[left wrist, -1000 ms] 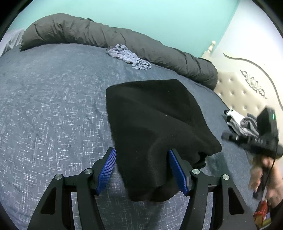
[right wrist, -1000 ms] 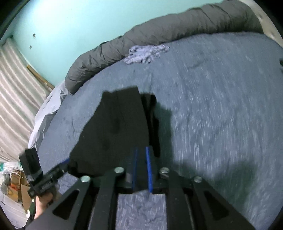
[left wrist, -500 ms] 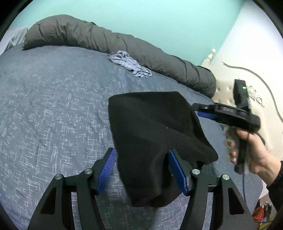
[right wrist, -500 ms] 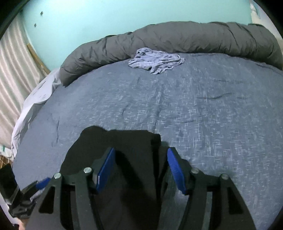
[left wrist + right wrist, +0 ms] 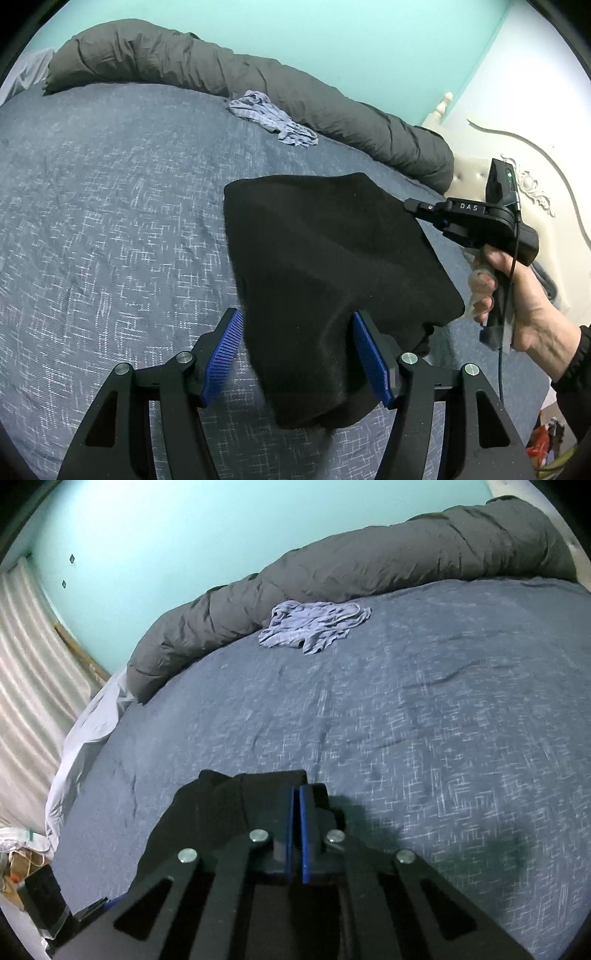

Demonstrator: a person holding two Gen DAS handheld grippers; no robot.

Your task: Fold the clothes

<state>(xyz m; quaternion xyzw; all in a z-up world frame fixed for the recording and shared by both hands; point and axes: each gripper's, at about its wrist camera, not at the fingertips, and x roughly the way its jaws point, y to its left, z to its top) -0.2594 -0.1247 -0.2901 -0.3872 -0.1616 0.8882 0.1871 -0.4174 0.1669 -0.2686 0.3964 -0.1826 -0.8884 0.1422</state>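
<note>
Left gripper (image 5: pixel 297 354): your jaws stand wide apart around the black cloth (image 5: pixel 332 280).
Right gripper (image 5: pixel 296 834): you pinch that cloth's far edge.
Bed (image 5: pixel 110 206): underneath.

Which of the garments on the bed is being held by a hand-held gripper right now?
The black garment, pinched at its edge by the right hand-held gripper. The crumpled light blue garment lies untouched by the grey duvet.

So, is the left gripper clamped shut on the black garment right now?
No, the left gripper stands wide open, its blue pads apart on either side of the black garment lying between them.
</note>
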